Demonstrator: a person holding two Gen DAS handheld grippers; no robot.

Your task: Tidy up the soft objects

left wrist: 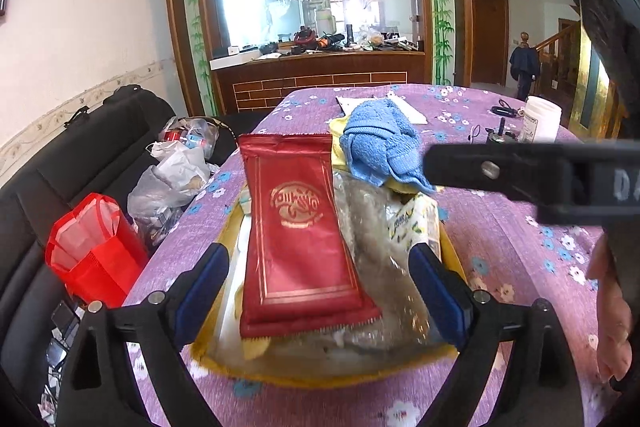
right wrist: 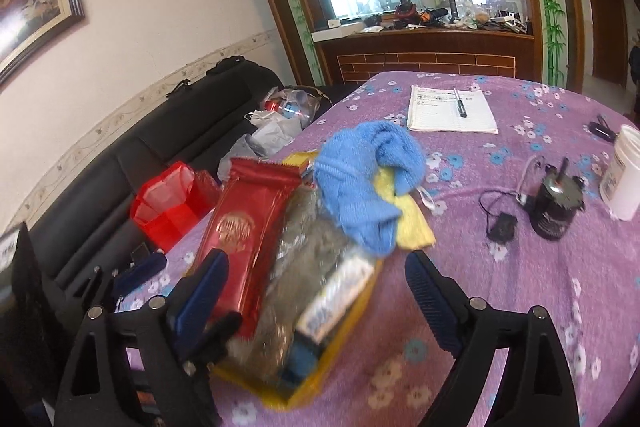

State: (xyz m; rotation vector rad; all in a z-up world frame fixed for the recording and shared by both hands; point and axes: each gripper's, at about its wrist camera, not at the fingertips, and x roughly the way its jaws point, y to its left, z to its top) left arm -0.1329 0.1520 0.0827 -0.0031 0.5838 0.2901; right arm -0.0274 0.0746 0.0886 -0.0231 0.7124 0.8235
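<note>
Nearest in each wrist view are the blue-padded fingers of the two tools. The left hand-held gripper (left wrist: 320, 279) stands with its jaws wide apart, flanking a yellow tray (left wrist: 320, 377) without visibly gripping anything. The right hand-held gripper (right wrist: 316, 291) is likewise spread, hovering just over the tray's (right wrist: 280, 393) near corner; its image is motion-blurred.

The tray rests on the purple floral surface (left wrist: 500, 267) near its left edge and is heaped with soft goods. A red foil packet (left wrist: 298, 227) lies on top, lengthwise and slightly tilted, its crimped ends intact. Beside it sits a crumpled clear plastic bag (left wrist: 368, 227) and a printed tissue pack (left wrist: 412, 227). At the far end, a blue towel (left wrist: 380, 143) is bunched loosely over a yellow cloth (right wrist: 412, 223), spilling past the tray's rim onto the surface.

The step in hand appears to be late packing: most items seem gathered, the towel not yet settled. The next move probably calls for pinching the towel's bulk and tucking it inside the rim.

Farther off lie a notepad with pen (right wrist: 452, 107), a small black motor (right wrist: 554, 203) and a white jar (right wrist: 624, 175).
</note>
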